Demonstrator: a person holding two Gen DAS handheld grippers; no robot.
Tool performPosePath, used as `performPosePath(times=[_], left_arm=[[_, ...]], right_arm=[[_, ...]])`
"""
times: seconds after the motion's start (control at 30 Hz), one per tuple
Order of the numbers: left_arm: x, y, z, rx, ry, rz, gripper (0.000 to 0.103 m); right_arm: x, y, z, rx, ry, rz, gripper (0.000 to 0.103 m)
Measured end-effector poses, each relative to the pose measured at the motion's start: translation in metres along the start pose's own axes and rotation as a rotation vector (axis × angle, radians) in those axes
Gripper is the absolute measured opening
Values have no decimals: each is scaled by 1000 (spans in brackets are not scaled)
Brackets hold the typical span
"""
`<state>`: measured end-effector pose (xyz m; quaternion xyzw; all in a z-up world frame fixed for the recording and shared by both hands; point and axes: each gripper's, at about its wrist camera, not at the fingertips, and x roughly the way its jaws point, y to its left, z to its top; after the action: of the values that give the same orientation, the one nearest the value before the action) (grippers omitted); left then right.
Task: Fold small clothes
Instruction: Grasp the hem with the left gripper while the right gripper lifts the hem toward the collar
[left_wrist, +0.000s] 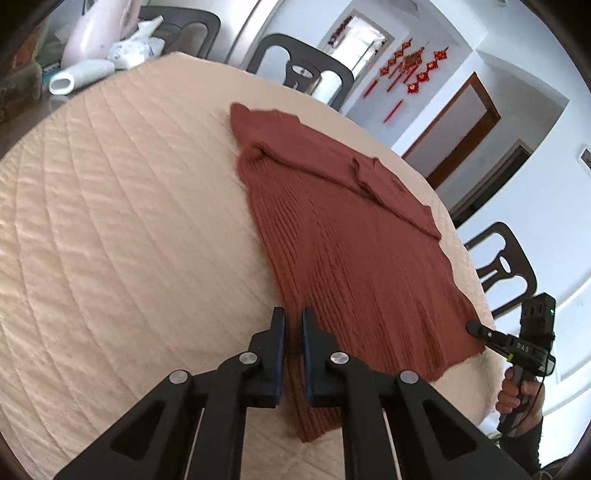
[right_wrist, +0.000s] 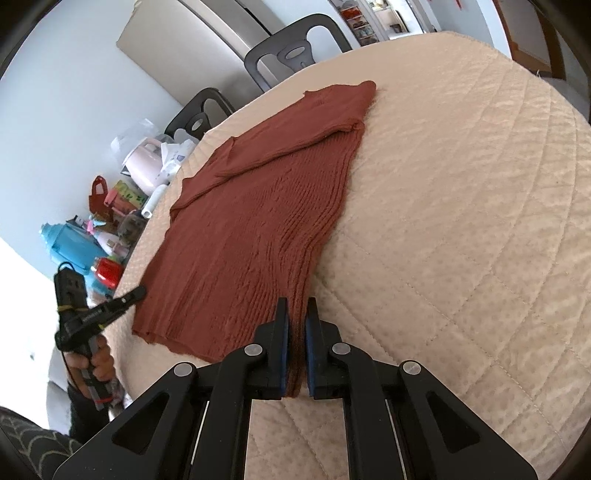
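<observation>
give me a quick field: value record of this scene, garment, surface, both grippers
garment: rust-red knit sweater, lying flat, sleeves folded across the chest
surface: cream quilted cover on a table
left gripper: shut on the sweater's hem corner on its side
right gripper: shut on the opposite hem corner
hem: pinched at both near corners, the rest of the cloth resting on the cover
background: dark chairs behind the table, clutter at its far end

both claws, left (left_wrist: 293, 325) and right (right_wrist: 296, 314), clamped nearly closed.

A home dining room: chairs (left_wrist: 301, 70), fridge (right_wrist: 225, 27), red wall ornaments (left_wrist: 410, 70).
</observation>
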<state>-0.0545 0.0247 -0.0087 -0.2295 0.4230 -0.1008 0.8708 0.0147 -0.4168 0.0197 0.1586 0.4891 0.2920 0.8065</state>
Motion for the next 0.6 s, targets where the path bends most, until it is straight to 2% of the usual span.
performPosePath(times=[0.13, 0.3, 0.37, 0.43, 0.47, 0.6], left_arm=[[-1, -3, -5, -20, 14, -60, 32], [-1, -8, -9, 3, 16, -70, 33], [0, -8, -7, 4, 11, -70, 31], [2, -9, -6, 20, 8, -33, 9], [3, -7, -5, 23, 11, -23, 8], [-7, -5, -1, 27, -25, -23, 8]], right_arm=[[0, 1, 0, -7, 21, 16, 9], [3, 8, -1, -46, 50, 29, 14], [5, 8, -1, -44, 49, 34, 14], [6, 11, 0, -52, 47, 30, 14], [6, 12, 0, -62, 45, 20, 8], [-3, 15, -1, -68, 13, 14, 7]])
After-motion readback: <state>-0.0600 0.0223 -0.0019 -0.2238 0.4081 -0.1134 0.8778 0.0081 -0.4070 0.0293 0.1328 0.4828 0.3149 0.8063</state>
